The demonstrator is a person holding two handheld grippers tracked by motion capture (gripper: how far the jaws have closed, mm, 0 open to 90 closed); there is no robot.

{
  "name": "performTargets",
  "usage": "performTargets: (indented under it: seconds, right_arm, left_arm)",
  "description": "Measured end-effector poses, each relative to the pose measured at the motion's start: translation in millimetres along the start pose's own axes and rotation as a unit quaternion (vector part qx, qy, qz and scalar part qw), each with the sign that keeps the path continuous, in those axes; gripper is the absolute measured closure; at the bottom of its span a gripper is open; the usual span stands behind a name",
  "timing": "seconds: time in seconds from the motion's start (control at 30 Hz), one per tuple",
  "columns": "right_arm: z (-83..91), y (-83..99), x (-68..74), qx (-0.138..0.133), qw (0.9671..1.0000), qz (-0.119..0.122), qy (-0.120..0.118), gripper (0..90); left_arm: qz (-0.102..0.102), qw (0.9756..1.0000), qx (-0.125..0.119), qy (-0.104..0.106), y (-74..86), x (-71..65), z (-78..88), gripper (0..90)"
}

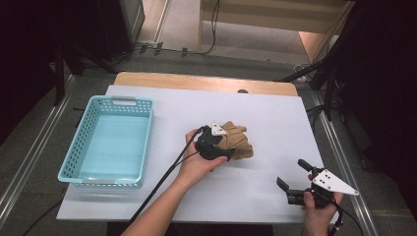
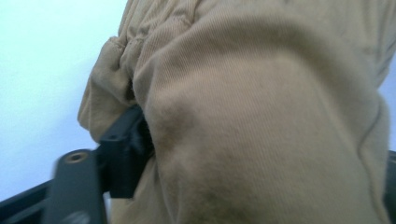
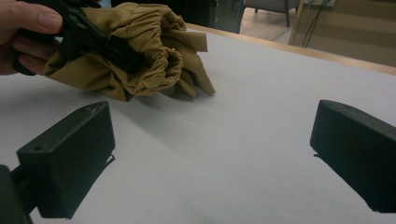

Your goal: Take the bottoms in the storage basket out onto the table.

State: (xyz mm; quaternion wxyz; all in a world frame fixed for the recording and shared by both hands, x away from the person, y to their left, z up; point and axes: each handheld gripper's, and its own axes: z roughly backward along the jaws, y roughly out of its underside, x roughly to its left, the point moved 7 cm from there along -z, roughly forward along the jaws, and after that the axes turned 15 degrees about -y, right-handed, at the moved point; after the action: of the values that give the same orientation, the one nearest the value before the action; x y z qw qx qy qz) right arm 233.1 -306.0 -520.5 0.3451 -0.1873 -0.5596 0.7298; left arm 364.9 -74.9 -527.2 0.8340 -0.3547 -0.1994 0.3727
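At frame centre of high view, left tongs [image 1: 227,147] sit against bunched tan cloth [image 1: 237,141] on white counter [image 1: 275,118]; right tongs [image 1: 293,173] lower right, jaws spread, nothing between. Blue basket [image 1: 88,132] at left.

Left gripper view: cloth [image 2: 261,116] bulges between jaws; whether pads press it, cannot tell.

Right gripper view: own jaws wide apart over bare counter [image 3: 261,93]; cloth [image 3: 140,51] upper left with left tongs [image 3: 100,42].
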Motion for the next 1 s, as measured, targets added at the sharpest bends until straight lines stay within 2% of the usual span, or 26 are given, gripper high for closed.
performTargets:
  seconds: [0.07, 0.17, 0.23, 0.37, 0.6, 0.83, 1.0]
  right_arm:
    - [-0.1, 0.0, 0.0, 0.000, 1.0000, 0.000, 0.000, 0.0]
    - [-0.2, 0.1, -0.1, 0.000, 1.0000, 0.000, 0.000, 0.0]
    - [-0.3, 0.1, -0.3, 0.000, 1.0000, 0.001, 0.000, 0.0]
    - [-0.6, 0.2, -0.2, 0.001, 1.0000, 0.001, -0.001, 0.0]
    - [-0.4, 0.1, -0.7, 0.000, 1.0000, 0.000, 0.000, 0.0]
    - [-0.2, 0.1, -1.0, -0.001, 1.0000, 0.000, 0.000, 0.0]
    - [-0.2, 0.2, -1.3, -0.001, 1.0000, -0.001, 0.000, 0.0]
  left_arm:
    - [-0.003, 1.0000, -0.002, 0.003, -1.0, -1.0, 1.3, 14.0]
    - [-0.006, 0.9998, -0.009, 0.013, -2.8, -3.1, 4.5, 6.6]
    - [-0.001, 0.9996, -0.015, 0.022, -4.9, -4.0, 7.7, 0.6]
    - [0.003, 0.9990, -0.035, 0.029, -10.8, -3.5, 17.5, 0.0]
    - [0.002, 0.9977, -0.064, 0.023, -18.1, 0.4, 32.9, 0.0]
    - [0.008, 0.9962, -0.083, 0.025, -23.3, 3.6, 47.0, 0.0]
    - [0.005, 0.9952, -0.095, 0.025, -26.6, 5.6, 57.6, 0.0]
